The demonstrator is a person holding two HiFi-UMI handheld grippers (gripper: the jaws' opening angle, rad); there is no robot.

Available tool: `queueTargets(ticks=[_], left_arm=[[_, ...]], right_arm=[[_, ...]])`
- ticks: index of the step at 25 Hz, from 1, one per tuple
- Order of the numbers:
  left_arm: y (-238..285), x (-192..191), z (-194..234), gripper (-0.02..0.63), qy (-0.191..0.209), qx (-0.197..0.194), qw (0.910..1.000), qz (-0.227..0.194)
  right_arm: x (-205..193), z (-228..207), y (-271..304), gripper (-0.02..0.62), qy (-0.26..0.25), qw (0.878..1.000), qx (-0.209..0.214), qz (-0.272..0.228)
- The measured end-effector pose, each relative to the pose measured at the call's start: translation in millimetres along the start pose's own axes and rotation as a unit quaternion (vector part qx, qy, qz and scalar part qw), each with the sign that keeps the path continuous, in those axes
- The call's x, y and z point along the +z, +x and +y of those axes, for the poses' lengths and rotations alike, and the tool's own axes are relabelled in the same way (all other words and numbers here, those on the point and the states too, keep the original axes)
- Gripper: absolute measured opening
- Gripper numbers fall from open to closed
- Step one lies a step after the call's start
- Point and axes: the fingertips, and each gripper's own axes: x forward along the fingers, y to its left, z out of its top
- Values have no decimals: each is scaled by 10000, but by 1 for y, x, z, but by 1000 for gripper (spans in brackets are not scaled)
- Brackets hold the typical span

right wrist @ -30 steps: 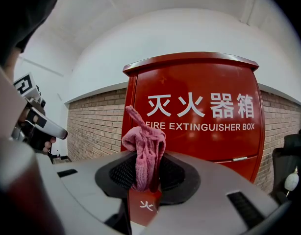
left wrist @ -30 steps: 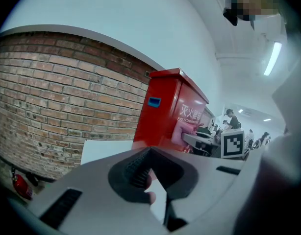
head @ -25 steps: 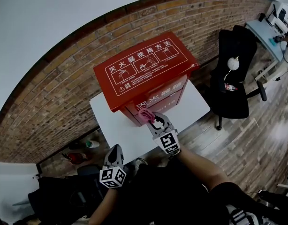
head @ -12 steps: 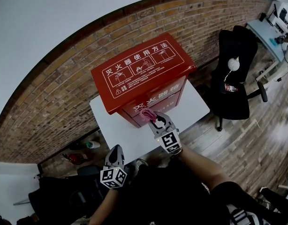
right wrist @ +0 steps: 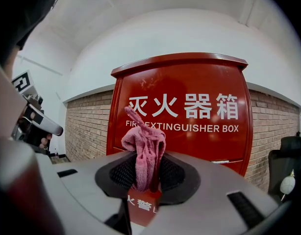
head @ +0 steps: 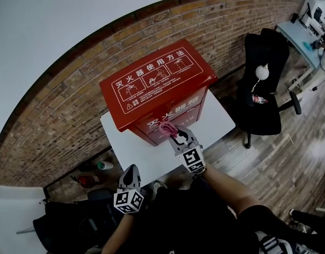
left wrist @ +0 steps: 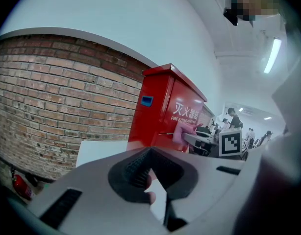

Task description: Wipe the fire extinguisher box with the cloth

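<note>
my left gripper (head: 131, 172) hangs low by the near edge of the white desk (head: 136, 150), well apart from the box. its two jaws are pressed together at the tips and hold nothing. ahead of it, on the desk, the red fire extinguisher box (head: 157, 81) stands upright, with its back near the brick wall (head: 56, 105). it has white pictures on its sloped top and white words on its front. my right gripper (head: 175, 135) is up at the front of the box, just under the edge of the top. its jaws are pinching the pink cloth (right wrist: 144, 153), which sticks out in a bunch past the tips. the cloth is right by the red front, but i cannot tell if it touches. far to the right a black chair (head: 263, 83) stands on the wood floor (head: 279, 163).
</note>
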Motion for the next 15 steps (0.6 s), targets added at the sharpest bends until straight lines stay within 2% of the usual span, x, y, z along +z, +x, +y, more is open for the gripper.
queueTargets(ticks=[15], left_arm=[[10,1,-15,15,32,-65,10000,-15]], right_arm=[[-2,-23,-7,110,-48,9999,-125,22]])
